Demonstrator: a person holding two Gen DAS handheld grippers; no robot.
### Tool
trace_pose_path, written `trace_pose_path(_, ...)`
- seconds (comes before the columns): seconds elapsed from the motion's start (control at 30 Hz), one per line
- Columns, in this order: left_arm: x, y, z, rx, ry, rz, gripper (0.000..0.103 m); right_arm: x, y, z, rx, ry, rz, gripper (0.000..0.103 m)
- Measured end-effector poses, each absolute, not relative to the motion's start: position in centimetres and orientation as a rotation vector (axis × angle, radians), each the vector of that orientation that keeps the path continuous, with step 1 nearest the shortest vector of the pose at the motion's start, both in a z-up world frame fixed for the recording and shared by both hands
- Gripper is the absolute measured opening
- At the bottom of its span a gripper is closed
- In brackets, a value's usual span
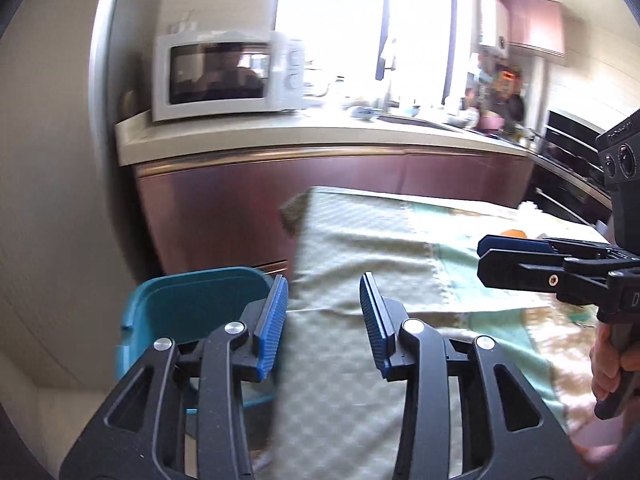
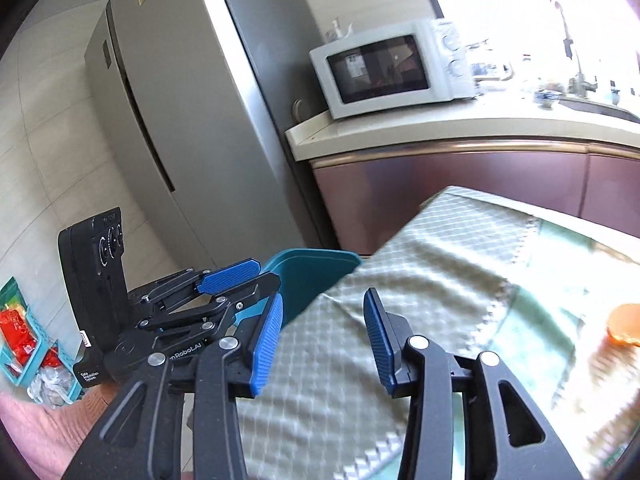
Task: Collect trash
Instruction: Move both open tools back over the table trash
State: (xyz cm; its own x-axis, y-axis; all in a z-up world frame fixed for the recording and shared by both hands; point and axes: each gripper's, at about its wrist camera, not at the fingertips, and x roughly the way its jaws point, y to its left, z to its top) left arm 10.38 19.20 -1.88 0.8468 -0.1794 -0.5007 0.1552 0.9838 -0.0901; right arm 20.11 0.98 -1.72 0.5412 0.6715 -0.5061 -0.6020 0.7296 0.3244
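A teal bin [image 1: 192,304] stands on the floor beside the left corner of a table covered with a green checked cloth [image 1: 360,248]. My left gripper [image 1: 324,320] is open and empty, over the table's left edge next to the bin. My right gripper [image 2: 324,332] is open and empty, over the cloth; it shows from the side in the left wrist view [image 1: 516,260]. An orange peel [image 2: 624,324] lies on the cloth at the right, also small in the left wrist view [image 1: 514,233]. A white crumpled bit [image 1: 530,207] lies at the table's far right. The bin also shows in the right wrist view [image 2: 312,276].
A counter [image 1: 280,136] with a white microwave [image 1: 224,76] stands behind the table. A grey fridge [image 2: 168,120] stands left of the counter. Turquoise crates with red packets [image 2: 24,336] sit on the floor at the left. An oven [image 1: 568,164] is at the right.
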Motion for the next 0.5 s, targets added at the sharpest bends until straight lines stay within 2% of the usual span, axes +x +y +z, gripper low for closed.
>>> trace_pose_path(0.5,7.8,2.0,-3.0,0.027,0.604,-0.568,0.039,12.3,-16.1,-3.0,0.272,0.619,0.417,0.042)
